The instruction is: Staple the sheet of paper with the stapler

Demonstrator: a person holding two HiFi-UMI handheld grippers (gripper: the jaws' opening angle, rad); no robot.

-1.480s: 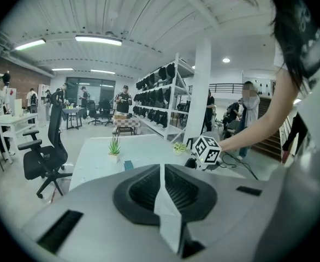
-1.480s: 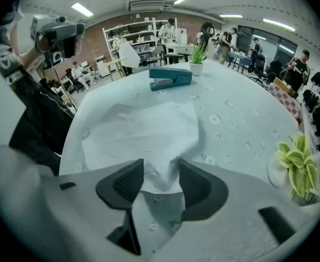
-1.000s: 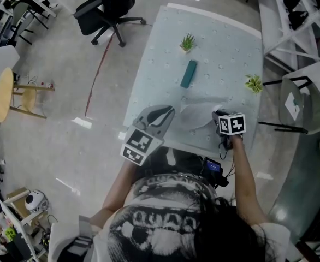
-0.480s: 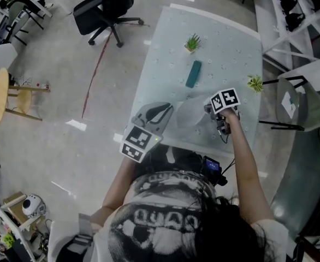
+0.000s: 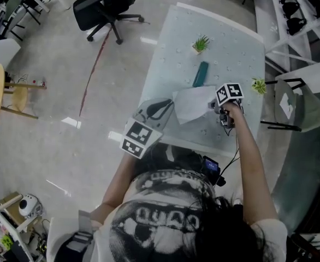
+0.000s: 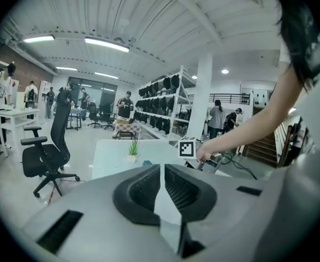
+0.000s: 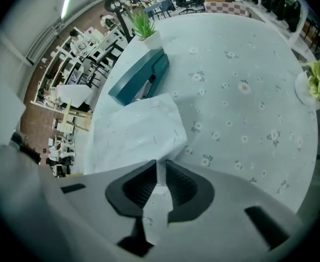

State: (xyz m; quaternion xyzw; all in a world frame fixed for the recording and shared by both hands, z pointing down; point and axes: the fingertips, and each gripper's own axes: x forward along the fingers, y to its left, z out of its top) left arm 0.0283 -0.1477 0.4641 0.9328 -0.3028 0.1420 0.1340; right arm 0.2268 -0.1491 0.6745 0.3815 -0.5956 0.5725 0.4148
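A white sheet of paper (image 5: 191,103) hangs spread between my two grippers above the near half of the table. My left gripper (image 5: 161,109) is shut on the sheet's left edge; that edge (image 6: 169,214) shows as a thin strip between the pads. My right gripper (image 5: 221,107) points steeply down and pinches the sheet's right corner (image 7: 135,132); its jaws (image 7: 160,165) are opening slightly with the paper between them. The teal stapler (image 5: 201,74) lies on the table just beyond the sheet, and it (image 7: 141,78) is plain in the right gripper view.
The pale flowered table (image 5: 171,64) carries a small potted plant (image 5: 201,42) at the far side and another (image 5: 258,85) at the right edge. A black office chair (image 5: 102,7) stands on the floor to the far left. A grey chair (image 5: 296,105) is at the right.
Both grippers have carried the sheet away from the near edge toward the stapler. The right gripper has tipped downward, and the sheet now hangs flatter between them.
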